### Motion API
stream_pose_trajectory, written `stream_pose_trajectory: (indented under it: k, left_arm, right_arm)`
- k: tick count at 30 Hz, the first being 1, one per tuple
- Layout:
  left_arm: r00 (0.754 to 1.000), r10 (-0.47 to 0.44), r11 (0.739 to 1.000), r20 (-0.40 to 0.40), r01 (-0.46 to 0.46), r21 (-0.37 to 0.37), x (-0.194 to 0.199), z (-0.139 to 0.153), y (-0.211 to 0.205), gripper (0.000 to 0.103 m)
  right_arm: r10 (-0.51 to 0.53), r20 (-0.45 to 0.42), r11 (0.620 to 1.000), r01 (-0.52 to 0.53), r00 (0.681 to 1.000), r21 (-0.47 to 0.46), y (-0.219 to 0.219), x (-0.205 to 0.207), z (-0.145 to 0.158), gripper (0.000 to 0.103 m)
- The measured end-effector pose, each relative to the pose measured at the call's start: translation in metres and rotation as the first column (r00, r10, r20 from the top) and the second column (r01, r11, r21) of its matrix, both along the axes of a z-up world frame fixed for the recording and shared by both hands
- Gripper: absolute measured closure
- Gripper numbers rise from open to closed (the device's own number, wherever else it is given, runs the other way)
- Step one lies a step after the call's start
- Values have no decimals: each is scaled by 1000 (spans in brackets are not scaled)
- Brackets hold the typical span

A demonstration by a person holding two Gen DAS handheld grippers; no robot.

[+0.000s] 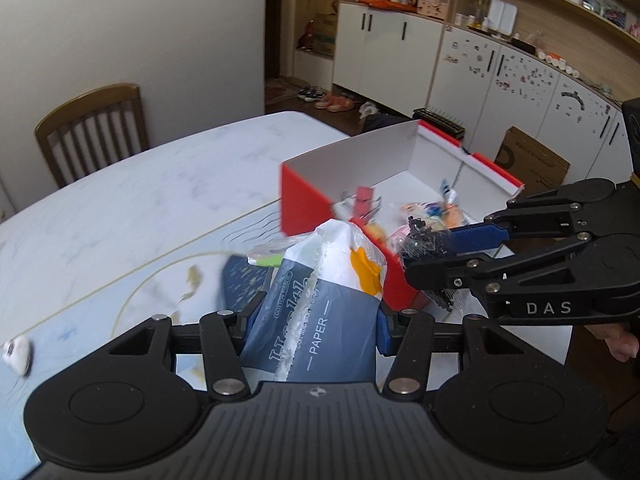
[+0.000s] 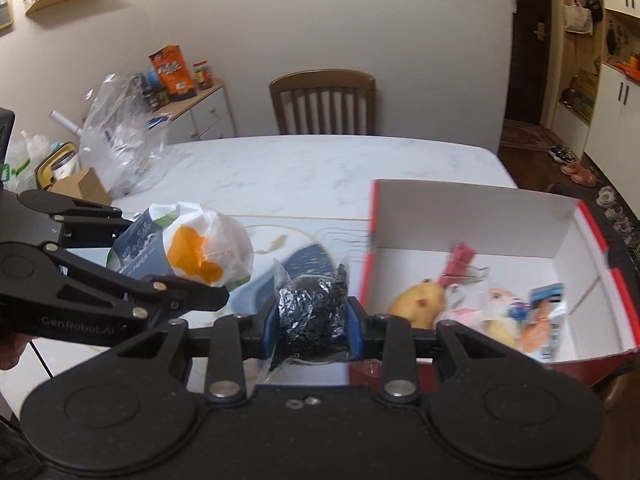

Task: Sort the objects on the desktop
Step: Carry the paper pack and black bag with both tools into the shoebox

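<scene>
A: Red outside and white inside, the box [image 2: 468, 220] is sitting open on the marble table [image 2: 320, 164]. The right gripper [image 2: 312, 316] is clamping a clear bag of small black parts [image 2: 314, 304] between its blue pads, just beside the box's near left corner.

B: From the left wrist, that bag [image 1: 424, 242] is showing only as a dark crinkled lump at the right gripper's [image 1: 430, 254] tips, over the box's [image 1: 304, 196] near wall. The left gripper [image 1: 316, 330] is pinching a tissue pack [image 1: 320, 300], navy and white with an orange patch, its jaws closed narrowly on the wrapper.

A: In my view the pack [image 2: 188, 248] is hanging left of the box, above the blue placemat [image 2: 304, 260].

B: Inside the box?

A: A red clip [image 2: 460, 264], a yellowish plush toy [image 2: 420, 304] and some colourful packets [image 2: 536, 316] are lying there; they're blurred, so possibly snacks.

B: My side is also showing a small white object [image 1: 18, 354] on the table, far left of the box.
</scene>
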State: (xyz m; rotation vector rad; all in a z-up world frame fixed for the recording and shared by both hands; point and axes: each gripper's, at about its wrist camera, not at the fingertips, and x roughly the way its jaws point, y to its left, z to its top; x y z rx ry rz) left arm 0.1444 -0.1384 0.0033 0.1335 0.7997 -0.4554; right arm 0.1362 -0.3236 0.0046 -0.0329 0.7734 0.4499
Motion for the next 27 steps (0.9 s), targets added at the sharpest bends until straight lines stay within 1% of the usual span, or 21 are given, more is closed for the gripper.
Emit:
stream_pose_trajectory:
  k: [6, 11, 20, 27]
  left_arm:
    - [998, -55, 998, 19, 55, 21, 13, 0, -49, 52]
    - [996, -90, 995, 18, 89, 37, 26, -1, -86, 52]
    - [993, -120, 991, -11, 121, 63, 51, -10, -128, 52]
    - [991, -128, 986, -27, 130, 105, 70, -18, -158, 52]
  right_arm:
    - [-27, 13, 1000, 27, 1000, -16, -40, 14, -1, 70]
    - [-54, 12, 998, 54, 998, -24, -72, 25, -3, 70]
    - [-92, 3, 995, 92, 996, -46, -116, 42, -13, 70]
    - [-111, -4, 992, 111, 994, -57, -140, 63, -17, 70]
